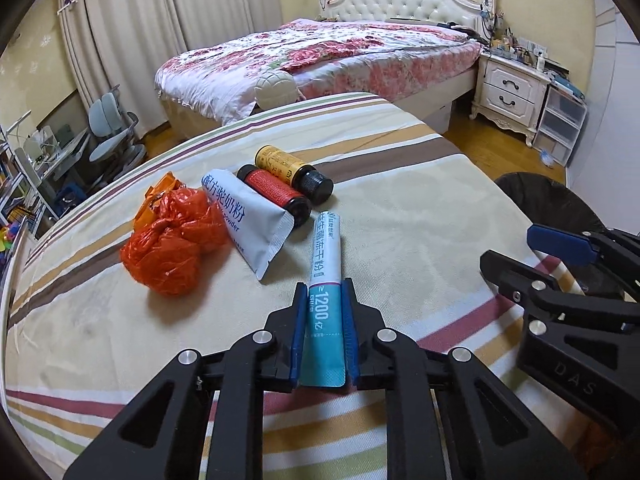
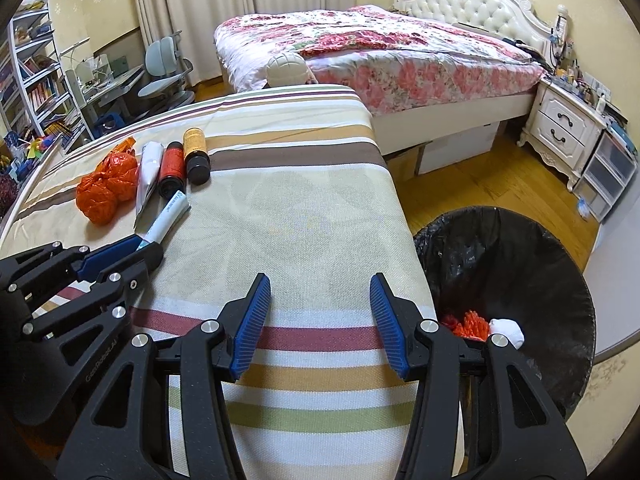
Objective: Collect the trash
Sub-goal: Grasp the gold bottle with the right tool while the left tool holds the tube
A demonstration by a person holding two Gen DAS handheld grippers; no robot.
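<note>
The left gripper (image 1: 325, 320) has its blue pads clamped on the lower end of a long teal-and-white sachet (image 1: 326, 264), whose far end reaches towards the other rubbish on the striped tabletop (image 1: 400, 208); beside the sachet lies a grey-white powder pouch (image 1: 248, 220), touching a crumpled orange plastic bag (image 1: 172, 248) on one side and a red-labelled bottle (image 1: 276, 192) on the other; a yellow-labelled bottle (image 1: 292, 172) with a black cap lies just beside the red one. The right gripper (image 2: 320, 320) hangs over the bare near stretch of the tabletop with its jaws partway apart and nothing between them; just off the tabletop's right edge stands a bin lined with a black bag (image 2: 520, 248), with some orange scraps (image 2: 470, 324) and a white wad (image 2: 508, 330) at its bottom. Beyond it all is a bed with a flowered quilt (image 2: 400, 56).
</note>
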